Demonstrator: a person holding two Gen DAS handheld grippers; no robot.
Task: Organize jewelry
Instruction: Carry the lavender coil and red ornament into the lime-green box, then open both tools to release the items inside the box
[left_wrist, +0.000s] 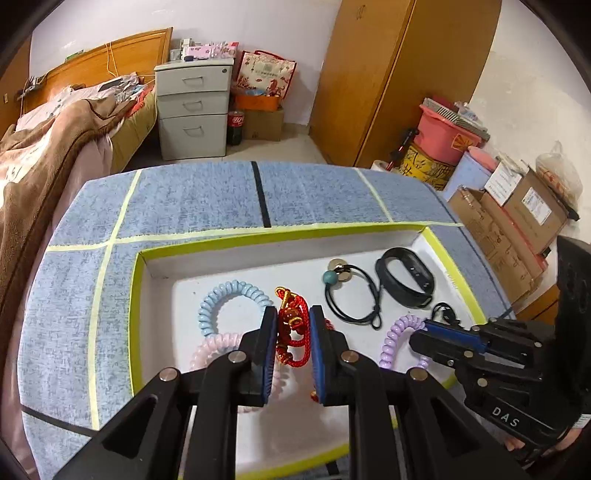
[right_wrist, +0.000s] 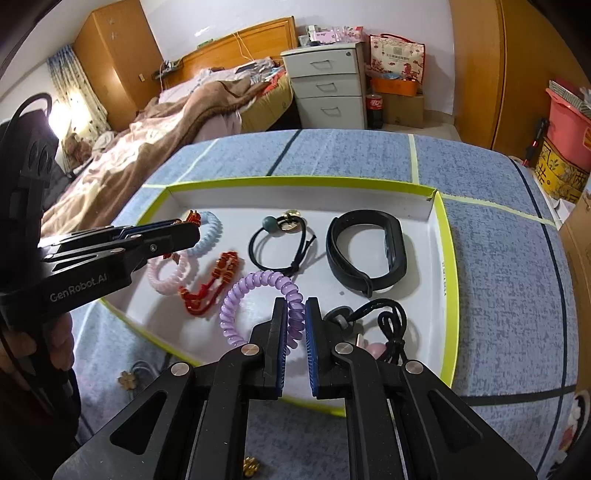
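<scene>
A white tray with a lime-green rim (left_wrist: 140, 295) (right_wrist: 448, 258) lies on the blue cloth. My left gripper (left_wrist: 293, 312) (right_wrist: 197, 227) is shut on a red cord bracelet (left_wrist: 291, 336) above the tray's left half. My right gripper (right_wrist: 295, 304) (left_wrist: 424, 326) is shut on a purple spiral hair tie (right_wrist: 255, 284) (left_wrist: 397, 334) at the tray's near right. In the tray lie a blue coil (left_wrist: 229, 291), a pink coil (right_wrist: 166, 277), a second red bracelet (right_wrist: 210, 284), a black hair tie with a teal bead (right_wrist: 280, 240), a black wristband (right_wrist: 365, 251) and a black cord (right_wrist: 391, 325).
The blue cloth (left_wrist: 184, 199) carries yellow tape lines. Two small gold charms (right_wrist: 129, 380) (right_wrist: 251, 467) lie on it outside the tray's near edge. A bed (left_wrist: 55, 147) stands to the left, grey drawers (left_wrist: 192, 107) and a wardrobe (left_wrist: 388, 74) behind, cardboard boxes (left_wrist: 517, 229) to the right.
</scene>
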